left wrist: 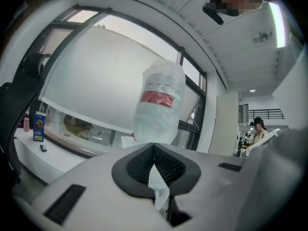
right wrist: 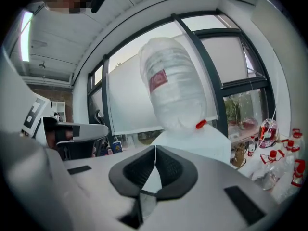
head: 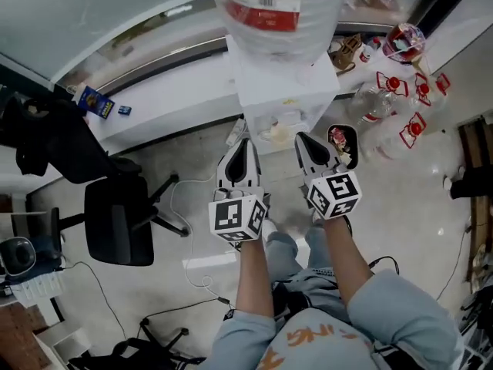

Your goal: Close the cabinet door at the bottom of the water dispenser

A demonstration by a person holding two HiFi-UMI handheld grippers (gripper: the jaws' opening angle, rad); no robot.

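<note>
The bottle (head: 269, 14) was cut off by the head view's top edge. The dispenser (head: 285, 91) body hid its cabinet door.

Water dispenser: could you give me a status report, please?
Left gripper, right gripper shut, empty. Both face water dispenser; cabinet door out of sight. Bottles beside it.

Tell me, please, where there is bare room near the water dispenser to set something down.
Bare floor lies between the office chair and the water dispenser. The white ledge is free between the blue carton and the dispenser. Right of the dispenser it is crowded with clear bottles.
</note>
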